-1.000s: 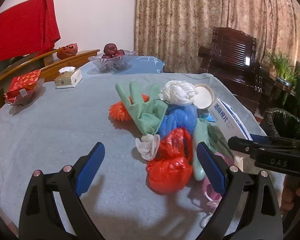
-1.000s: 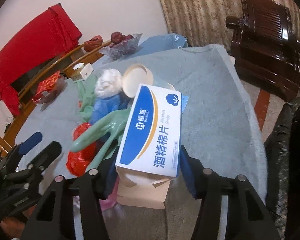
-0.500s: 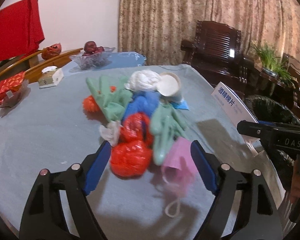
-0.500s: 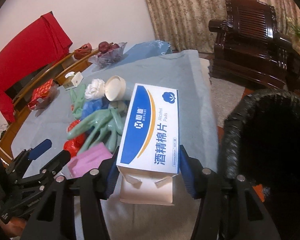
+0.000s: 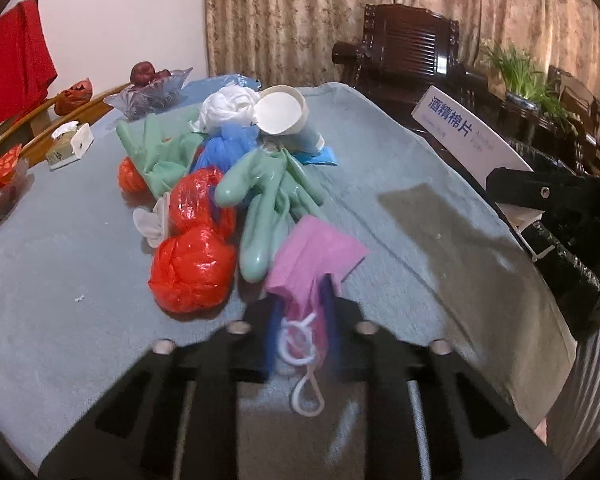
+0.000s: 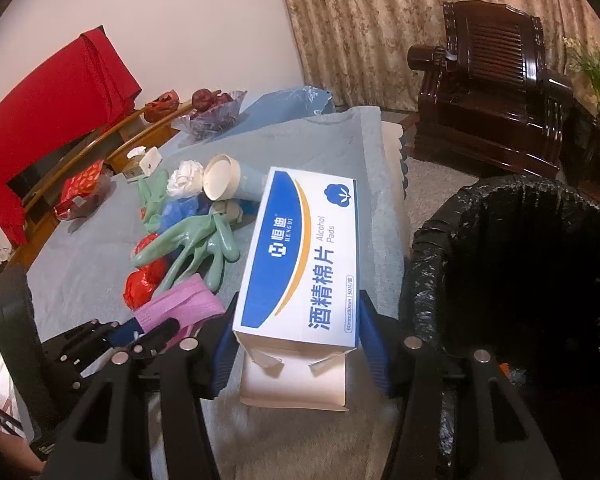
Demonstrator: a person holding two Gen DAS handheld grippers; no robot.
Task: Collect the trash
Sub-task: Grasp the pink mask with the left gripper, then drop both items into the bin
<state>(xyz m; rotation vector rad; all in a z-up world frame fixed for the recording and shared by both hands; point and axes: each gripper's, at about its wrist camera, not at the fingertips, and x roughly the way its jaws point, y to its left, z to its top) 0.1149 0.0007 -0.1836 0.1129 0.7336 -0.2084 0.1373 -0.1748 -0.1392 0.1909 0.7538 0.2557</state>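
A pink face mask (image 5: 312, 256) lies at the near end of a trash pile on the grey-blue tablecloth (image 5: 60, 264). My left gripper (image 5: 300, 312) is closing on it, its blue pads pinching the mask's near edge and white ear loops. The pile holds green rubber gloves (image 5: 260, 208), red plastic bags (image 5: 192, 268), a paper cup (image 5: 284, 112) and a white wad (image 5: 228, 104). My right gripper (image 6: 298, 320) is shut on a blue-and-white alcohol pads box (image 6: 304, 248), held over the table's edge beside a black-lined bin (image 6: 428, 264).
A glass fruit bowl (image 5: 148, 92), a small tissue box (image 5: 68, 146) and a dish with red packets (image 5: 0, 176) stand at the table's far left. A dark wooden armchair (image 6: 488, 80) and potted plants stand behind the bin. Red cloth hangs at the left wall.
My left gripper moved in over the pink mask and its jaws went from wide open to pinched on it. My right gripper carried the box toward the bin.
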